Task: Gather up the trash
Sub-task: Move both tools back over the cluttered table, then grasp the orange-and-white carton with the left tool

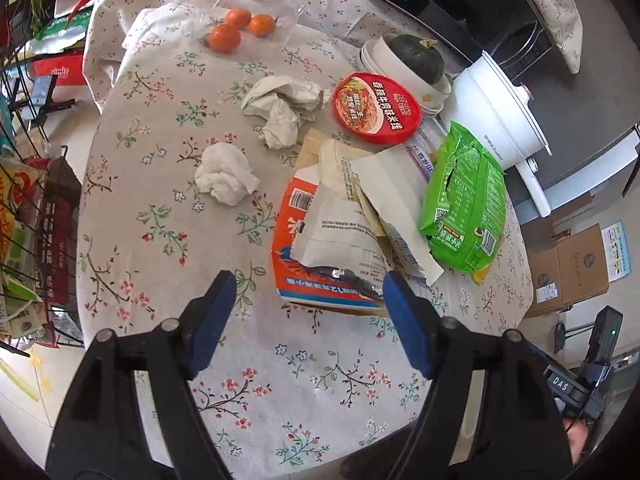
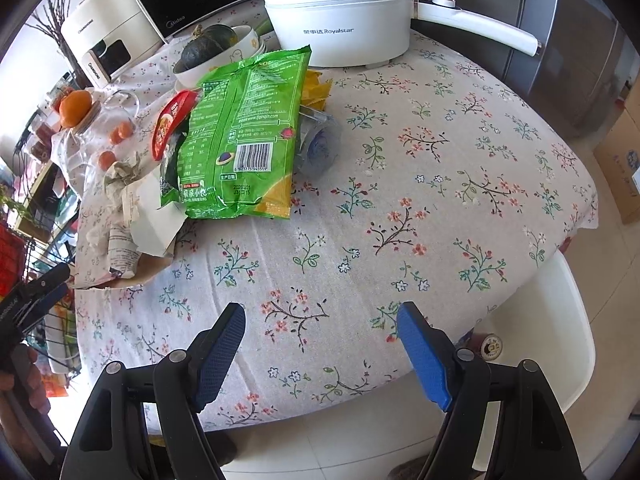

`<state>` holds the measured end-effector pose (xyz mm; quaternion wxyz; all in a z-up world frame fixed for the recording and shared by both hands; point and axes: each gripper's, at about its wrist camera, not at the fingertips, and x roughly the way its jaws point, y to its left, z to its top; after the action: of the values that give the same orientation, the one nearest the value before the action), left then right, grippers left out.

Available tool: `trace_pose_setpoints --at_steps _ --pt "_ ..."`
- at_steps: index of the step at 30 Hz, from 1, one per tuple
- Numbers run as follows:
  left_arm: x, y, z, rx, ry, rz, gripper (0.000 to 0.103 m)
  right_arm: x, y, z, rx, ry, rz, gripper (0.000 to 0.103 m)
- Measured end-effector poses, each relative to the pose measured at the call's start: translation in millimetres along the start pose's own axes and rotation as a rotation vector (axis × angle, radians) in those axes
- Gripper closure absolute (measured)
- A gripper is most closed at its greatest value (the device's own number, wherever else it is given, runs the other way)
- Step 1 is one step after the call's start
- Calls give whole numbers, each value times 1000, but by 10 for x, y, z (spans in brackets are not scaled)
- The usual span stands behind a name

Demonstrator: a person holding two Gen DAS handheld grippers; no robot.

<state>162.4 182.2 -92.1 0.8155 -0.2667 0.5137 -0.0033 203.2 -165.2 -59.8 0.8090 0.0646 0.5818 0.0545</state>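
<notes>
Floral cloth covers the round surface (image 1: 168, 216) in the left wrist view, with a wire rack of packets at the left edge and cardboard boxes on the floor at the right. Left tongs (image 1: 306, 296) hover low over the near part of the cloth, spread wide and holding nothing, aimed toward the trash pile. Just beyond the right blue pad lies a flattened orange-and-white carton (image 1: 320, 280) with torn paper wrappers (image 1: 340, 224) on top. A white tissue ball (image 1: 226, 178) sits left of the carton, a grey crumpled paper (image 1: 282, 108) farther off, a red noodle lid (image 1: 378, 108) to its right, and a green snack bag (image 1: 466, 204) at the right. Three tangerines (image 1: 240, 28) lie at the far side.

From the right wrist view, the right tongs (image 2: 322, 328) are also spread wide and empty, held over the bare near edge of the surface (image 2: 440, 184), pointing across it. The green snack bag (image 2: 244, 136) lies far left of centre, partly over a clear plastic bottle (image 2: 320, 144), with the paper wrappers (image 2: 152, 220) left of it. A white electric pot (image 2: 340, 12) stands at the far edge. The left tongs' dark body (image 2: 36, 296) shows at the left margin.
</notes>
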Motion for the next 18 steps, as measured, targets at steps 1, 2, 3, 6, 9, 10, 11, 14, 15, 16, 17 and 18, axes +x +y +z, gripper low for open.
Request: trace_pose_setpoints --at_steps 1,2,3,6,9,10,11,14,15,16,17,18 --pt "67 21 -7 -38 19 -15 28 8 4 1 -2 1 -3 23" --pt "130 45 -14 -73 30 -25 29 16 5 1 -4 2 -7 23" --pt "188 64 -26 -105 41 -33 34 23 3 3 -4 4 -9 23" --pt "289 136 -78 -204 58 -75 72 36 -9 14 0 8 -7 23" --pt "239 151 -113 -225 31 -91 93 34 -7 10 -4 9 -10 23" --pt "191 136 -110 -217 14 -92 93 31 -7 7 -6 9 -11 23" --pt "121 111 -112 -200 -6 -89 95 26 -6 2 -8 8 -11 23" --pt "-152 42 -103 -117 -81 -68 98 -4 21 -14 -17 4 -5 23" --pt "-244 17 -104 -84 -108 -61 99 -17 37 -20 -20 1 -2 23" --pt "-332 -5 -114 -55 -132 -62 99 -28 55 -23 -24 -1 1 23" --pt "-416 -21 -127 -31 -153 -61 100 -37 75 -27 -28 -4 4 23" --pt "-501 -14 -133 -7 -179 -54 100 -41 96 -30 -33 -4 8 23"
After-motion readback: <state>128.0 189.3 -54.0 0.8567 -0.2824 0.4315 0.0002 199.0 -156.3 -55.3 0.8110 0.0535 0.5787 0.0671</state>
